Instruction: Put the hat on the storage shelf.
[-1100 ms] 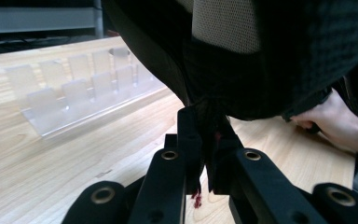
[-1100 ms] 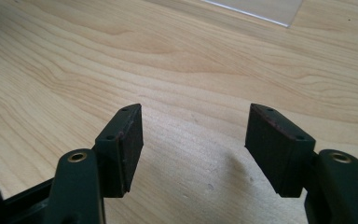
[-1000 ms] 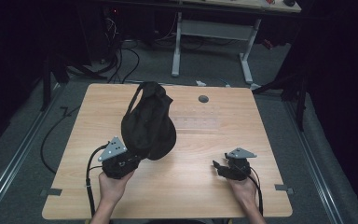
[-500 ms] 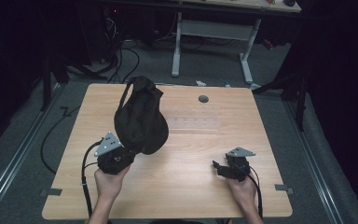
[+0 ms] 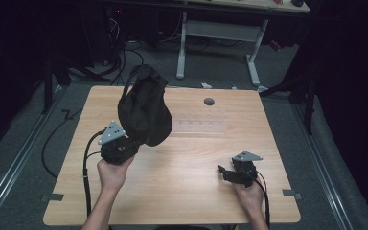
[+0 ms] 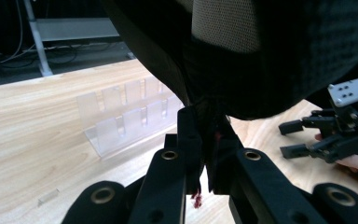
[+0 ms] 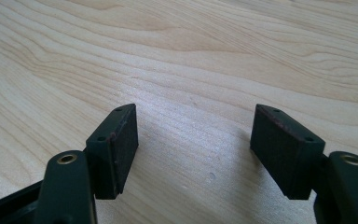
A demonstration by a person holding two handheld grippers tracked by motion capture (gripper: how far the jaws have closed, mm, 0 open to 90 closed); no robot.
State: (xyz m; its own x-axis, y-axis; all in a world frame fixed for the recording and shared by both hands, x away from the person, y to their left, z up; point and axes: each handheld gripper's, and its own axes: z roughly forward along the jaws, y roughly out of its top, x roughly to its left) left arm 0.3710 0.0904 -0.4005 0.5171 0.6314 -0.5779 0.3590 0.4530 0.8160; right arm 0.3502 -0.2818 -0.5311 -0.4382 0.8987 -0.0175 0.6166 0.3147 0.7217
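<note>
Two grippers, one bag, one clear rack: your right gripper sits low at the near right of the wooden table, jaws spread wide with bare wood between them. Your left gripper is clamped on the bottom edge of a single black fabric bag, held raised above the table's left half, dark mesh on its underside. Beyond, an empty transparent slotted rack rests mid-table.

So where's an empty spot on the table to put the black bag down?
The wood between the left tool and the right tool is bare, as is the near edge. Farther back it is crowded: the clear rack sits mid-table, beside the lifted black bag.
</note>
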